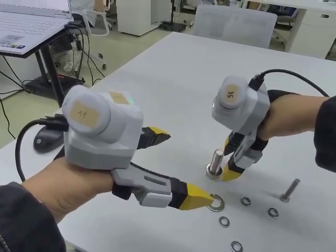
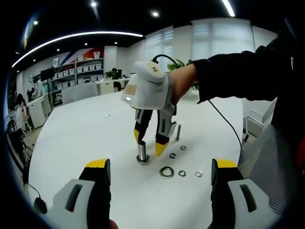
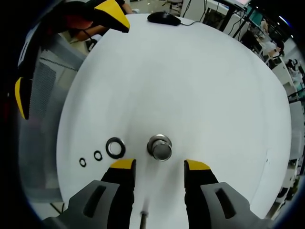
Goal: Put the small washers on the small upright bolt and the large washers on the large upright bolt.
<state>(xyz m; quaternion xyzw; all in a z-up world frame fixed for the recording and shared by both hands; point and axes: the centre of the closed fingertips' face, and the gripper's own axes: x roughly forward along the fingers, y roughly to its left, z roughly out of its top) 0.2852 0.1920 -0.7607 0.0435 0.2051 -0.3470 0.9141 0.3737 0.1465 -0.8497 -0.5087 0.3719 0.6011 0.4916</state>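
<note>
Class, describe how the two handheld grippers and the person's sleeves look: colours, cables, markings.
Both the left gripper and right gripper are light grey, with black jaws, yellow tips and a black cable each. Tan stickers mark the left; a round numbered label marks the right. The sleeves are dark.

Laptop [image 1: 31, 23] far left, mouse [image 1: 47, 139] nr table [image 1: 173, 79] edge.
</note>
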